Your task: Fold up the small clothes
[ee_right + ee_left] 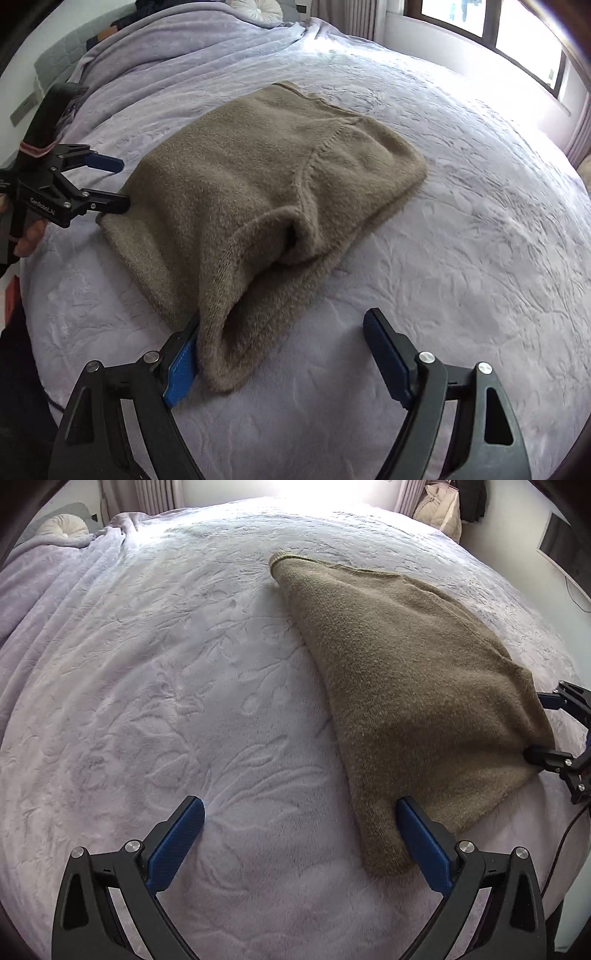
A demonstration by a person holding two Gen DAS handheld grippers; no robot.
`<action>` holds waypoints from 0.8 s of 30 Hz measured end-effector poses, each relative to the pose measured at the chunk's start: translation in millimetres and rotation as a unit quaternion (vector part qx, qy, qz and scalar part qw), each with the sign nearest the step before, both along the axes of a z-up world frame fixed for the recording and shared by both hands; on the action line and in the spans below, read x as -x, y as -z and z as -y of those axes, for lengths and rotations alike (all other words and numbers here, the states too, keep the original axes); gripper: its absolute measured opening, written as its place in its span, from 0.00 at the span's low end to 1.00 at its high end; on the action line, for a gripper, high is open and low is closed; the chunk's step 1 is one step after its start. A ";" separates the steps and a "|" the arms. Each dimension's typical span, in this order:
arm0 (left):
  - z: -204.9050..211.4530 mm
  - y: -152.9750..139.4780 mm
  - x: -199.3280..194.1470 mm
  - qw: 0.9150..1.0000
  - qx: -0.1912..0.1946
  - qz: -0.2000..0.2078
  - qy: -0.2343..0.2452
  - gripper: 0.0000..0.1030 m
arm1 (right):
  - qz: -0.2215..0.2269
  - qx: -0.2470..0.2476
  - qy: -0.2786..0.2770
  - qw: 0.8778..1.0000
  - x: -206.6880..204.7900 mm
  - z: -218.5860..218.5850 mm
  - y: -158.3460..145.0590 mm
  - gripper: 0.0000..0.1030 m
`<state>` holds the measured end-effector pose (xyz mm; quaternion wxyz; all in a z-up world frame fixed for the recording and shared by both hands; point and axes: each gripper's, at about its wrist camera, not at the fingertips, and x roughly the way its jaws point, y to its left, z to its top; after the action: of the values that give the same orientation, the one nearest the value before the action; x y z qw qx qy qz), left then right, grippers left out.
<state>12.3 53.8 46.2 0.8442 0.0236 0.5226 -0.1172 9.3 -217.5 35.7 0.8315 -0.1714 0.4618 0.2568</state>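
Observation:
A folded brown knit sweater (406, 686) lies on the lilac bedspread (166, 701). My left gripper (299, 803) stands open at the sweater's near corner; its right finger (421, 834) touches the sweater's edge and nothing is between the jaws. In the right wrist view the same sweater (258, 177) shows a loose, bulging fold at its near end. My right gripper (280, 325) is open around that end, with cloth resting against its left finger (181, 365) and its right finger clear. The left gripper (122, 182) shows open at the sweater's left edge, and the right gripper (541, 725) open at its right edge.
The bedspread is rumpled toward the head of the bed, where a round cushion (64, 530) lies. Windows (517, 40) and curtains are behind the bed. A screen (561, 550) hangs on the wall. A hand (29, 236) holds the left gripper near the bed's edge.

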 end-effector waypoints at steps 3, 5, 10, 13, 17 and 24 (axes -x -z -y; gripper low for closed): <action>-0.2 -19.1 9.3 1.000 -0.011 0.018 -0.021 1.00 | 0.019 0.025 0.030 0.999 19.5 -0.7 -21.1 0.82; 8.7 -35.4 16.9 0.999 -0.010 0.039 -0.027 1.00 | 0.056 0.056 0.051 0.996 33.7 -13.9 -37.4 0.82; 38.5 -58.6 24.0 0.995 -0.022 0.077 -0.058 1.00 | 0.121 0.114 0.098 0.981 50.7 -61.8 -55.0 0.83; 49.2 -57.0 25.4 0.994 -0.041 0.076 -0.072 1.00 | 0.101 0.121 0.125 0.980 47.9 -76.4 -48.6 0.83; 46.9 -51.6 25.7 0.995 -0.021 0.062 -0.074 1.00 | 0.072 0.085 0.136 0.984 44.4 -82.7 -41.1 0.83; 46.3 -44.6 25.8 0.995 -0.011 0.050 -0.091 1.00 | 0.047 0.037 0.186 0.981 36.6 -81.5 -36.3 0.83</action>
<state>-13.5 7.5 90.8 0.8761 -0.0089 0.4809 -0.0334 -27.3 -136.0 72.0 0.8786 -0.1250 0.4552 0.0722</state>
